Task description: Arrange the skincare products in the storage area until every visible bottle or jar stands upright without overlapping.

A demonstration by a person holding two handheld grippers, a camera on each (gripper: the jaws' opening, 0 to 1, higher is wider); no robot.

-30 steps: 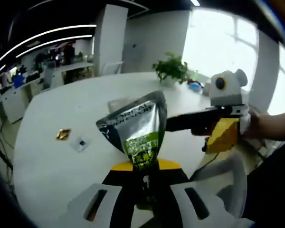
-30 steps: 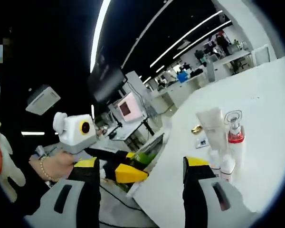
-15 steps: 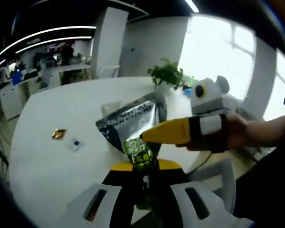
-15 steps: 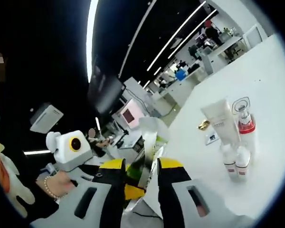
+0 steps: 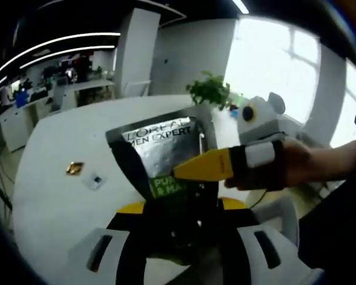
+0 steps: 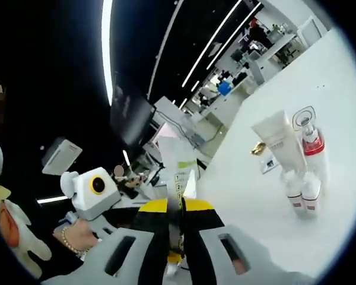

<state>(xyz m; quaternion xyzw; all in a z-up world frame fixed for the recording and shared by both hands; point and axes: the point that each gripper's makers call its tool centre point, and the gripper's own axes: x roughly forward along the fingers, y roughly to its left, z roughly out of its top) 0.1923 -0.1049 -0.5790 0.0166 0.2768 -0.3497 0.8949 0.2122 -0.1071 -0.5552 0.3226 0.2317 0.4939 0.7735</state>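
Observation:
A silver and green sachet (image 5: 160, 151) printed "L'OREAL MEN EXPERT" hangs face-on above my left gripper (image 5: 183, 208), whose jaws stand open and wide apart on either side of its lower edge. From the right, the right gripper (image 5: 204, 167) reaches in, held by a hand (image 5: 293, 166), its yellow finger lying across the sachet. In the right gripper view, my right gripper (image 6: 175, 205) is shut on the sachet (image 6: 178, 169), seen edge-on. On the white table (image 6: 320, 95) stand a white tube (image 6: 277, 139), a red-collared pump bottle (image 6: 311, 148) and two small white bottles (image 6: 293, 193).
A small gold item (image 5: 75, 168) and a small clear packet (image 5: 96, 180) lie on the table (image 5: 53, 202) to the left. A potted plant (image 5: 210, 89) stands at the table's far side. The left gripper (image 6: 92, 190) and a hand (image 6: 77, 237) show at left.
My left gripper's jaws have spread open and let go of the sachet. The right gripper came in and shut on it. The sachet has turned face-on to the left camera.

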